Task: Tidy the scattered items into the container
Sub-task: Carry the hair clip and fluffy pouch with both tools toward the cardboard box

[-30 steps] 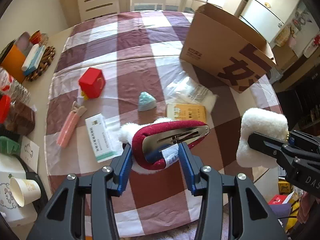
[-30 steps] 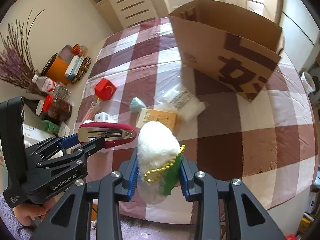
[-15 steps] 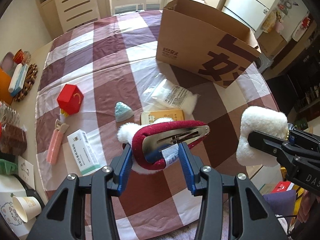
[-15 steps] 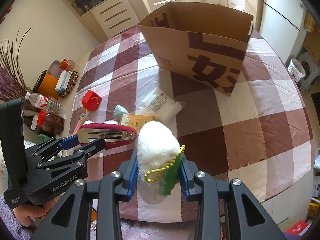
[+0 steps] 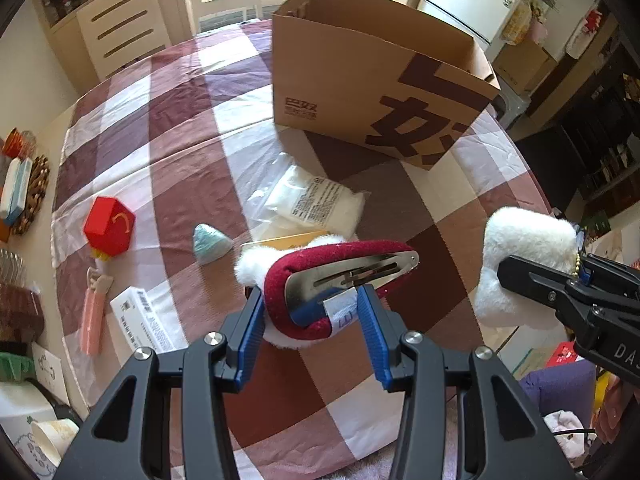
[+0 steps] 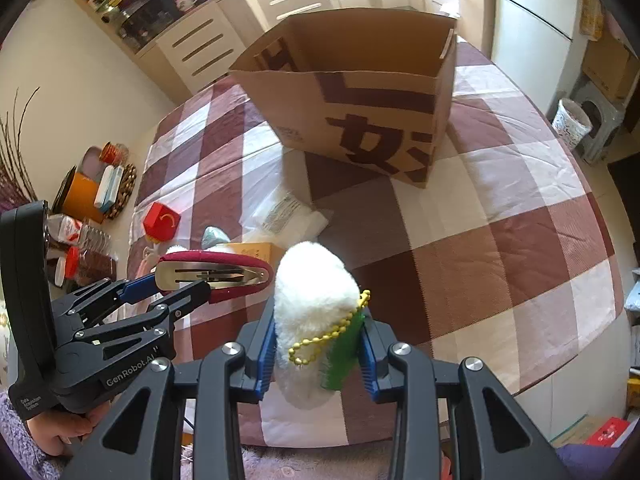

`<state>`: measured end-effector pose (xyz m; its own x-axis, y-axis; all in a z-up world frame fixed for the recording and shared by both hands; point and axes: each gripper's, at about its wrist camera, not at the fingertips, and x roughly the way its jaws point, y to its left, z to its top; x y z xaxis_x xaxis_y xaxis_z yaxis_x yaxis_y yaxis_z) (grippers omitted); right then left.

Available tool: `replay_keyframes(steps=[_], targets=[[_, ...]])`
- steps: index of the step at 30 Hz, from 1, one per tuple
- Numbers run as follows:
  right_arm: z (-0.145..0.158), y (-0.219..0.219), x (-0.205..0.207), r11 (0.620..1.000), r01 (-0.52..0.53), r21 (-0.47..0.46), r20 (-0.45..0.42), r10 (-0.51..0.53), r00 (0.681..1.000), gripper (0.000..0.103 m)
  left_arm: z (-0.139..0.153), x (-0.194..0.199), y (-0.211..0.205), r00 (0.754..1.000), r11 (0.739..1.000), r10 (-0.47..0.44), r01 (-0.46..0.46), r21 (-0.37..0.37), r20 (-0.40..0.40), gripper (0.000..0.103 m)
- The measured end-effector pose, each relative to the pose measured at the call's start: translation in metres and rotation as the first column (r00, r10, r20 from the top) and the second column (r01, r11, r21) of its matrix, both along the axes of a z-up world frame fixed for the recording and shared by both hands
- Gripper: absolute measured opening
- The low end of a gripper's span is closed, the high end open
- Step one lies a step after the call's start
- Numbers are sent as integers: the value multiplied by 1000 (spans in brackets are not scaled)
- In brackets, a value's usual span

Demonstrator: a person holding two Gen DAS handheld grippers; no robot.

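Both grippers loaded, nothing dropped off yet. Left gripper (image 5: 310, 312) is clamped on the red hair clip (image 5: 340, 280) — plush red body, white fur trim, metal snap face up, held above the table at lower centre of the left view. Right gripper (image 6: 316, 344) is clamped on the white plush keychain (image 6: 316, 300), yellow bead chain and a green tag pinched in with it; jaws narrow, plush squashed between the pads.

The cardboard box (image 5: 360, 80) sits open-topped at upper centre-right of the left view, upper centre of the right view. The right view looks into its mouth, but the floor is hidden, so I can't say whether anything is in it yet.

Still on the checked tablecloth (image 5: 180, 120), left to middle of the left view:
- red hexagonal box (image 5: 109, 226)
- small teal cone-shaped thing (image 5: 210, 244)
- clear bag of white stuff (image 5: 316, 204), just in front of the box
- yellow flat pack (image 5: 288, 240), partly hidden behind the clip
- white carton (image 5: 142, 320)
- pink item (image 5: 92, 316), lower left

My read: early-to-mid task, two in hand, six or so left.

In the way: the near box wall stands tall, so both loads need to clear its rim. The two grippers sit close side by side — risk of bumping at the opening. Jars and clutter at the left table edge are off the path.
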<state>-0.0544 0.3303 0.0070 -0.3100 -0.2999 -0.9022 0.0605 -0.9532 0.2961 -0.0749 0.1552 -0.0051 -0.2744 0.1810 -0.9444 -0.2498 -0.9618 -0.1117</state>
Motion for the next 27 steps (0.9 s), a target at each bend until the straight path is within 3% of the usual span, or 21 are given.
replay_keyframes(steps=[15,27], targets=[[-3,25,-12,994,105,5,6,-105,994,35,-3,-29,41,991,991,-133,133,12,6,46],[-7,27,-32,987,161,15,13,-161,987,35,-8,-53,49,979,979,-201,201,14,16,46]])
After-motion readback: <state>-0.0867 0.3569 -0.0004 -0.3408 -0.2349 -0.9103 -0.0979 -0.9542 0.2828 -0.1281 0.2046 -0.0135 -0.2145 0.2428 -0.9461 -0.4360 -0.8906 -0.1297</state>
